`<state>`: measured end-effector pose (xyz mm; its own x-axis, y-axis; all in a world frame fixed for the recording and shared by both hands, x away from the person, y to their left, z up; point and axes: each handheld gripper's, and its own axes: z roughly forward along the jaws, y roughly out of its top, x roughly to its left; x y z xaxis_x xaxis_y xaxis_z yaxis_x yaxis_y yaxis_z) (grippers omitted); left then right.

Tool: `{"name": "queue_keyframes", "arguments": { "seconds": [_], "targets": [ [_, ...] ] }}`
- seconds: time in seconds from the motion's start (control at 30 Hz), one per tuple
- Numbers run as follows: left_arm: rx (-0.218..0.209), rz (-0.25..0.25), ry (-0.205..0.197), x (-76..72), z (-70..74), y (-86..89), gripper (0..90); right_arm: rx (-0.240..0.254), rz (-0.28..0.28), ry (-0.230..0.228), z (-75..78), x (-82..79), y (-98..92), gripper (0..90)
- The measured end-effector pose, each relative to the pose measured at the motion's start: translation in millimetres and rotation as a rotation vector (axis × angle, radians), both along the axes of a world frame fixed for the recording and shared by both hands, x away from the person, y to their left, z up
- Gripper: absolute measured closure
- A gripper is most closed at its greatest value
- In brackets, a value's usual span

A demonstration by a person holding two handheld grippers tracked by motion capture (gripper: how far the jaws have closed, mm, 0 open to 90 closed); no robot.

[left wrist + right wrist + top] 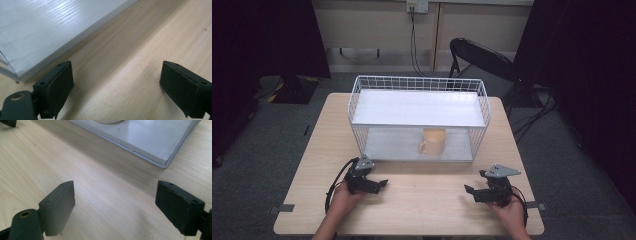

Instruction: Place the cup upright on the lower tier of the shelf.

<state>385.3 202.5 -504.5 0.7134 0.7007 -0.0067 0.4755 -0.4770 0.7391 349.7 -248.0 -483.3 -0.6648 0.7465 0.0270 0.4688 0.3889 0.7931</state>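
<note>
A tan mug (433, 141) stands upright on the lower shelf of a white wire rack (419, 119), its handle toward the left; its base (108, 121) peeks in at the top of the right gripper view. My left gripper (382, 184) rests low over the table's front left, open, nothing between its pads (58, 87). My right gripper (469, 190) sits at the front right, open too, with bare wood between its pads (59, 205). Both point toward the table's middle, in front of the rack.
The rack's white bottom board (37, 32) lies just ahead of the left jaws, its corner edge (160, 157) ahead of the right ones. The light wooden table (422, 205) spreads between the grippers. A black folding chair (484, 57) stands behind the table.
</note>
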Motion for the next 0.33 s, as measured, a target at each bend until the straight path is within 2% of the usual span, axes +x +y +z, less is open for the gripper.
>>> {"name": "queue_keyframes", "arguments": {
  "seconds": [0.2,0.33],
  "targets": [
    [0.000,0.000,-0.001,0.0,0.0,0.0,11.3,0.006,0.025,-0.001,-0.8,-1.4,7.1,15.6],
    [0.001,-0.001,0.000,0.0,0.0,0.0,11.3,0.003,0.033,-0.036,4.1,1.1,20.1,15.2]
  ]
}}
